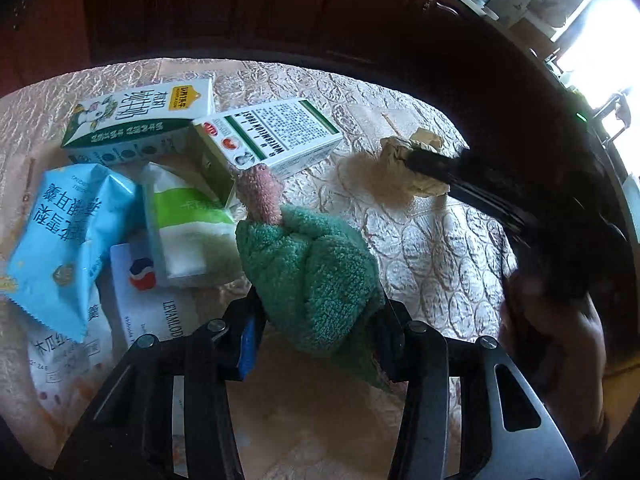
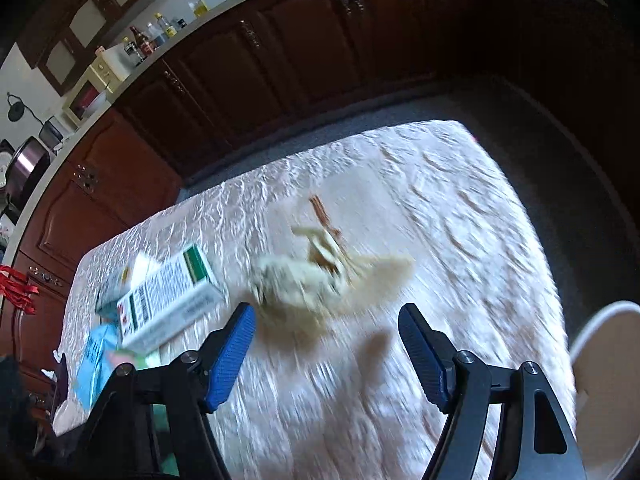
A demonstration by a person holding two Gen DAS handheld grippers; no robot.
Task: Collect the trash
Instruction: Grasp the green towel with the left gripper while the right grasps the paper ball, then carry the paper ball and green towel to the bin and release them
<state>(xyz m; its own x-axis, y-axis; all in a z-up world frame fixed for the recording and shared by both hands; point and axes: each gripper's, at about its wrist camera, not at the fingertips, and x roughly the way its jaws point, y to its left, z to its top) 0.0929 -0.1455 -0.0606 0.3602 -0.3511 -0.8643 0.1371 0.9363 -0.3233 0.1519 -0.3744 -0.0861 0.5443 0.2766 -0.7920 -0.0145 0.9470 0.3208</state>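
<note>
A crumpled beige paper wad lies on the embossed tablecloth. My right gripper reaches over it from the right, one dark finger lying across the wad. In the right wrist view the wad is blurred and sits just ahead of my right gripper, whose blue pads stand wide apart and touch nothing. My left gripper has a green terry towel with a pink end bunched between its pads, and both pads press on it.
Left of the towel lie a green-white milk carton, a white box with a green stripe, a blue snack bag, a tissue pack and a white medicine box. A white round container stands at the table's right edge. Dark wooden cabinets run behind.
</note>
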